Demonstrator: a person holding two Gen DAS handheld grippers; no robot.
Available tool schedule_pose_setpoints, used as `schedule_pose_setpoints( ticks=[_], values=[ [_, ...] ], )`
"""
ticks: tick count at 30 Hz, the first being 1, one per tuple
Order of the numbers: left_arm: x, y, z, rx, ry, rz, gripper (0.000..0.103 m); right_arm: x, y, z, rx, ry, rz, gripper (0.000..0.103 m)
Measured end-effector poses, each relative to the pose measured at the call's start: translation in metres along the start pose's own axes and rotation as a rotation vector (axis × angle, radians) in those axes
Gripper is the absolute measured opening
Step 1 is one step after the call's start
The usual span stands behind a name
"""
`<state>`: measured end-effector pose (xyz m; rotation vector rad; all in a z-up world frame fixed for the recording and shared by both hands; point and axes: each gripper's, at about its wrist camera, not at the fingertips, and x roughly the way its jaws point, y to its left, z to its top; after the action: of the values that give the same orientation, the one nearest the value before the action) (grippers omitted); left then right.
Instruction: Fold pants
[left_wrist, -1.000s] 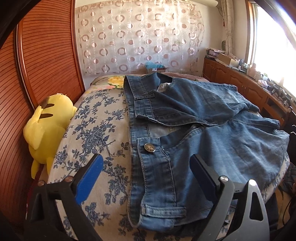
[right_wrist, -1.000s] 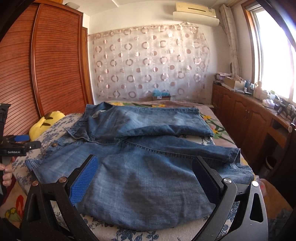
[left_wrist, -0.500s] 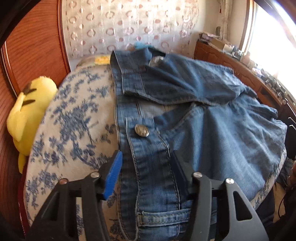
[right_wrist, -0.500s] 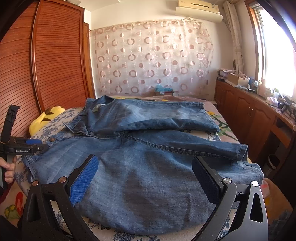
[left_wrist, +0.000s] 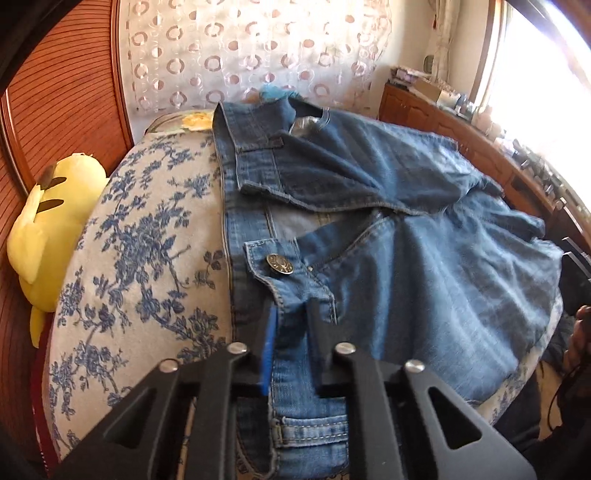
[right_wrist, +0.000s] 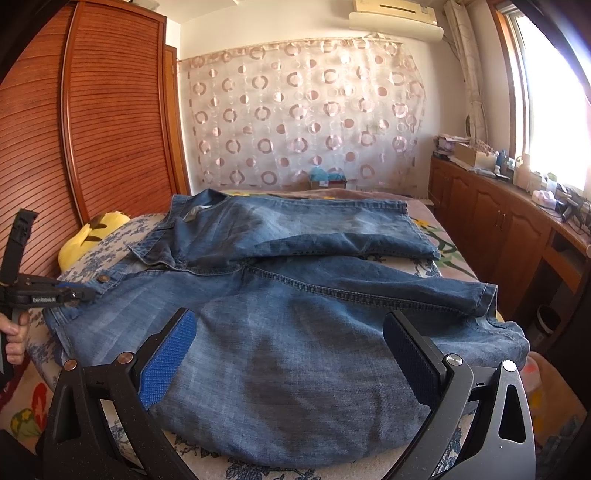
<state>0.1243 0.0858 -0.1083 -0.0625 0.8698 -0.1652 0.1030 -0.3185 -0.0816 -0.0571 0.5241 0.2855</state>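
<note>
Blue jeans lie spread across the bed, waist to the left, one leg folded over at the back. My left gripper has its jaws closing on the near waistband just below the metal button, and denim is pinched between the blue and black pads. In the right wrist view the same left gripper reaches onto the waistband at the far left, a hand holding its handle. My right gripper stands open just above the near leg of the jeans, with nothing gripped.
A yellow plush toy sits between the floral bed cover and the wooden wardrobe. A cluttered wooden cabinet lines the right wall under the window. A patterned curtain hangs behind the bed.
The left gripper's jaws went from wide open to pinching the waistband, and it tipped further down towards the jeans. The right gripper stayed open and in place.
</note>
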Motion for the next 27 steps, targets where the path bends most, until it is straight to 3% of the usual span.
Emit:
schedule_pose_setpoints(
  ticks=[12, 19, 22, 27],
  values=[
    [-0.032, 0.013, 0.040, 0.023, -0.137, 0.061, 0.003, 0.008, -0.020, -0.008, 0.009, 0.034, -0.020, 0.103],
    [-0.022, 0.019, 0.042, -0.005, -0.120, 0.051, 0.007, -0.011, -0.046, -0.011, 0.019, 0.039, -0.015, 0.099],
    [-0.027, 0.010, 0.033, 0.004, -0.120, 0.064, 0.015, -0.027, -0.065, -0.015, 0.011, 0.045, -0.040, 0.097],
    [-0.038, -0.003, 0.024, 0.021, -0.142, 0.046, 0.040, -0.050, -0.112, -0.025, 0.020, 0.076, -0.129, 0.095]
  ],
)
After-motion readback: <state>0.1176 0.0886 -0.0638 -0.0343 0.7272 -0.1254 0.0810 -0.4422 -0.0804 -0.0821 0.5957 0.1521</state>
